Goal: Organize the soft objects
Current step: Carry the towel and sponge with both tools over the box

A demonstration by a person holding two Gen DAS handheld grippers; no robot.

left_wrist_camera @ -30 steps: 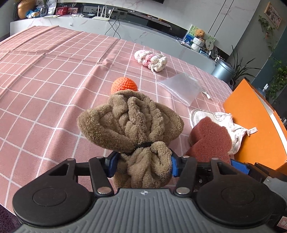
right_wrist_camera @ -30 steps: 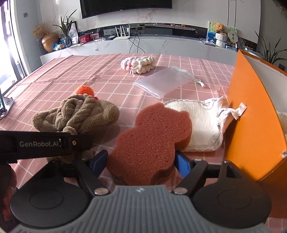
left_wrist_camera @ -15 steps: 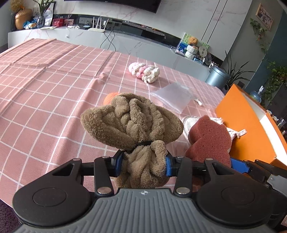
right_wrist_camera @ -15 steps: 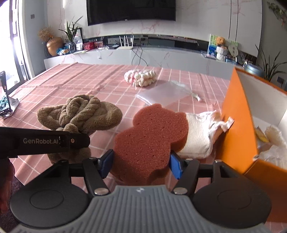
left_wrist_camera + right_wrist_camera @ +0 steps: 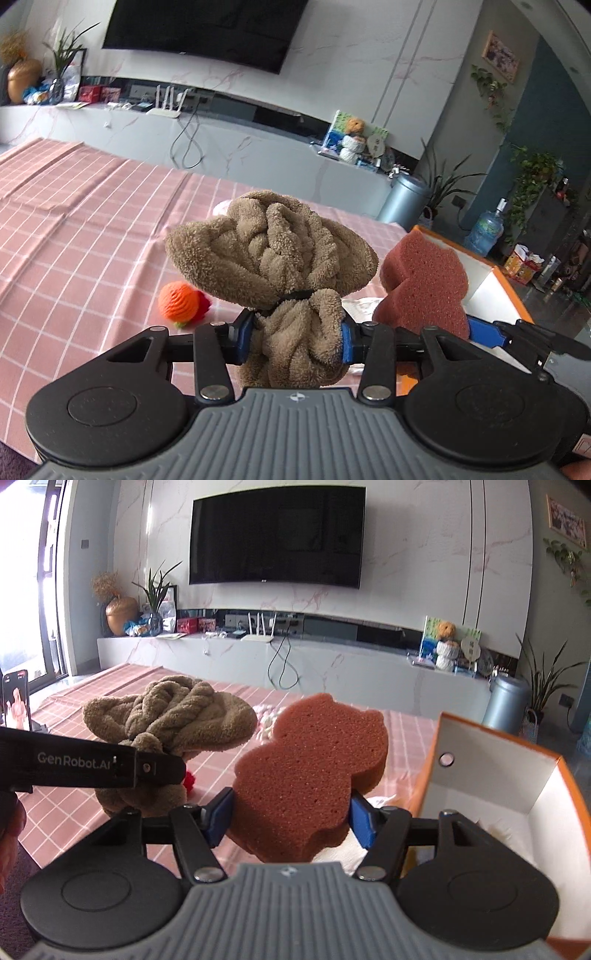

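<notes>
Far left on the counter [image 5: 74,236], under its pink checked cloth, sits a little orange knitted ball [image 5: 179,300] by itself. Next over, the left gripper [image 5: 293,338] is clamped about halfway closed on the narrow tied end of a brown knotted fleece toy [image 5: 273,254], blue pads pressing in from both sides, so the toy's held up in the air above the cloth. The gripper's angled gently downward. Beside it, the right gripper [image 5: 290,818] has a somewhat wider grip on a reddish-brown sponge [image 5: 314,760], pads squeezing its lower edges, sponge standing upright and also clear of the counter. Far right is an orange box [image 5: 517,775], open, white inside, just beside the sponge.
</notes>
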